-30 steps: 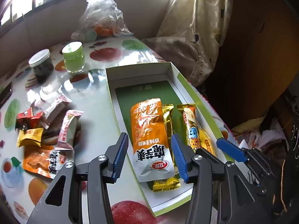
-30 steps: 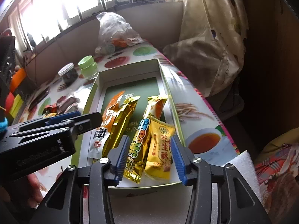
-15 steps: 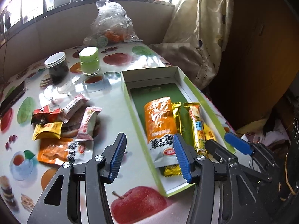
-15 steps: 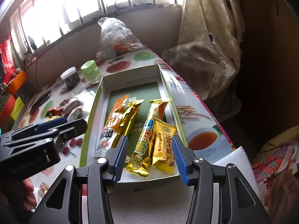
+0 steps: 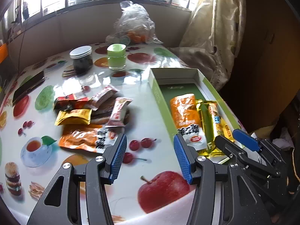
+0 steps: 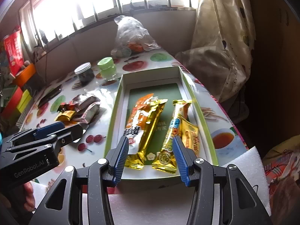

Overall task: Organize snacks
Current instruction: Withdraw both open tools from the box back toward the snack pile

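At lower centre of the left wrist view, the left hand-held gripper hangs wide open and empty over the fruit-print table, just right of the loose snack pile at mid-left. Step in hand looks like fetching the next snack: best bet is the big orange packet at the pile's near edge; come in low, straddle its short end, pinch the sealed seam rather than the puffy middle, lift clear before crossing to the box. Risk: dragging the small yellow packet or pink-white packet along. In the right wrist view the right hand-held gripper is also wide open and empty, at lower centre over the box's near end, above the gold bar and blue-labelled bar; keep it out of the drop lane. Writing: "GenRobot.AI" on the left gripper body at lower left of the right view; packet print is Chinese, too blurred to read reliably.
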The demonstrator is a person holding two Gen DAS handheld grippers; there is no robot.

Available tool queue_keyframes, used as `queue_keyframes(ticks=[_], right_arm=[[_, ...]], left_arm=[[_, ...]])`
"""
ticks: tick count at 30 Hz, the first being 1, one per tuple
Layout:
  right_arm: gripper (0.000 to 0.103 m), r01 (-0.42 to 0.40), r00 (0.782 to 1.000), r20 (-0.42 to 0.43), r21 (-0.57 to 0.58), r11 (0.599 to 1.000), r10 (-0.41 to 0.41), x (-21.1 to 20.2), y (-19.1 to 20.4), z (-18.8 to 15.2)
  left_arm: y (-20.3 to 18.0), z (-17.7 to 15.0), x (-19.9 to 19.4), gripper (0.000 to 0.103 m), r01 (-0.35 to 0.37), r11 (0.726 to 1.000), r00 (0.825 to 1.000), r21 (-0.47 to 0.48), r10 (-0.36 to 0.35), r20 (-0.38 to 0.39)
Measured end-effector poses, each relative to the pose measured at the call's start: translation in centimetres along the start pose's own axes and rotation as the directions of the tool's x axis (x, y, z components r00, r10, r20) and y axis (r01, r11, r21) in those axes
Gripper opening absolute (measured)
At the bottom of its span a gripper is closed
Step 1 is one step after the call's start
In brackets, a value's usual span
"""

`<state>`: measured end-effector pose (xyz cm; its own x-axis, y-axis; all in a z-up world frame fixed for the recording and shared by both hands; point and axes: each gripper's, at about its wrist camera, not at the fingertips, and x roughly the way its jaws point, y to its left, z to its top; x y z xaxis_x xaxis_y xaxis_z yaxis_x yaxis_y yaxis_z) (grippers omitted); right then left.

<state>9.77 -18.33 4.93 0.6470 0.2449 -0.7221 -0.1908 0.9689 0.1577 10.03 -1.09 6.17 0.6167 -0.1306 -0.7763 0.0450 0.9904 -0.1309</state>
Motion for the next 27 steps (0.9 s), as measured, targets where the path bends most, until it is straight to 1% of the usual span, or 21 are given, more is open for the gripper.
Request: queue_keyframes(ticks=[8,13,18,21,27], right_arm=[[0.048,-0.035,0.999,-0.004,-0.046,0.998,0.035,0.4,2.3,0.2],[0.048,-0.067,0.998,-0.018,-0.090,0.994,0.066,1.0,4.3,0.3],[0.048,-0.113,0.993,-0.054,-0.150,0.982,0.106,2.4,6.6,0.7],[0.048,-0.133,0.990,-0.076,-0.180,0.975,0.121,3.3,7.9,0.8],[0.048,-0.149,0.986,-0.103,-0.182,0.972,0.132,5.1,9.8,1.5]], left_arm=[[2.5,-0.9,-0.8,0.053,-0.024,0.999,1.000,-0.035,0.025,0.004],[4.8,-1.4,-1.0,0.053,-0.046,0.996,0.999,-0.081,0.046,-0.001],[7.4,-1.9,-1.0,0.053,-0.059,0.990,0.998,-0.127,0.060,-0.004],[9.0,-2.3,-0.9,0.053,-0.084,0.984,0.996,-0.155,0.083,-0.012],[11.3,-2.6,-0.7,0.053,-0.102,0.974,0.995,-0.200,0.101,-0.017]])
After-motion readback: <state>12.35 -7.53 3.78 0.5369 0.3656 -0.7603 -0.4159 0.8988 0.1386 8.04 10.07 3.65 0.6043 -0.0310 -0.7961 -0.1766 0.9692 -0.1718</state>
